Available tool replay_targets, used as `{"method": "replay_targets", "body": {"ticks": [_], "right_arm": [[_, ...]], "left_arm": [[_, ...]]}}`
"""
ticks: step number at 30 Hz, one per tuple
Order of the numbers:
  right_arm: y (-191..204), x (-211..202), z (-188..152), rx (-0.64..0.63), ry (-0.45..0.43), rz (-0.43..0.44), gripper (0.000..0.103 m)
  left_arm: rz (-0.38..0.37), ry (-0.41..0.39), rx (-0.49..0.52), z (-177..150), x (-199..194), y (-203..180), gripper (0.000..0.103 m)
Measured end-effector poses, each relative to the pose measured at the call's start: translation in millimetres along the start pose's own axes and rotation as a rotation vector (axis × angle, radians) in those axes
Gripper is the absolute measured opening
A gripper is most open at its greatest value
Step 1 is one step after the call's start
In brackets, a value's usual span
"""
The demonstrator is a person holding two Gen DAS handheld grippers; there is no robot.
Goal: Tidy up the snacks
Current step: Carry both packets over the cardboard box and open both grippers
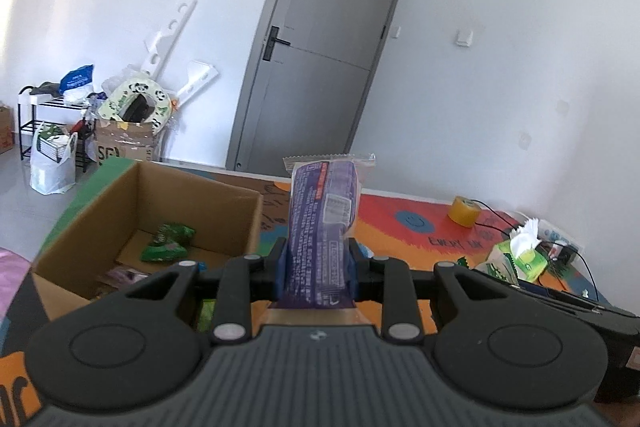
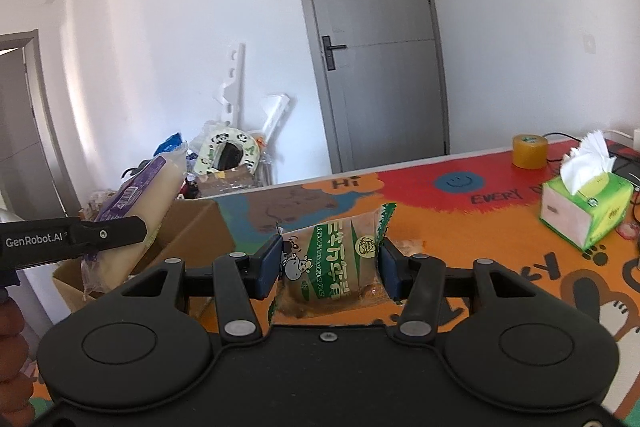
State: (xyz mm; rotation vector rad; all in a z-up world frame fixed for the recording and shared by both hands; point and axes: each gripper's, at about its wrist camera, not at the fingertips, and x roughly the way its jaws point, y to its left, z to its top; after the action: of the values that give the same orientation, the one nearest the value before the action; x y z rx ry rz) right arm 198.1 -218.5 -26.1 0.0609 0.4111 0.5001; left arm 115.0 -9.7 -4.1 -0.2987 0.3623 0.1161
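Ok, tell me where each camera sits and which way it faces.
Left wrist: on the left tool, facing the door over the cardboard box; its jaws clamp a purple packet.
Right wrist: on the right tool, facing the same door, clamping a green-labelled bread packet; the left tool shows at left.
Shared: door, box, tape roll, tissue box.
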Motion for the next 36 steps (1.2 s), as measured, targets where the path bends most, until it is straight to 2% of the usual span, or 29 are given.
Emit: {"method": "replay_targets", "body": {"ticks": [10, 22, 36], "right_arm": [[24, 12, 5, -0.023, -0.003, 0.042, 0.05], [55, 32, 13, -0.053, 0.006, 0.099, 0.05], [94, 70, 21, -0.089, 0.037, 0.16, 0.05]], "left_arm": [[0.049, -0.029, -0.037, 9, -8, 28, 0.028], [0.112, -0.03, -0.069, 17, 1, 63, 0.028], [0.158, 0.019, -0.099, 26, 34, 95, 0.028]]}}
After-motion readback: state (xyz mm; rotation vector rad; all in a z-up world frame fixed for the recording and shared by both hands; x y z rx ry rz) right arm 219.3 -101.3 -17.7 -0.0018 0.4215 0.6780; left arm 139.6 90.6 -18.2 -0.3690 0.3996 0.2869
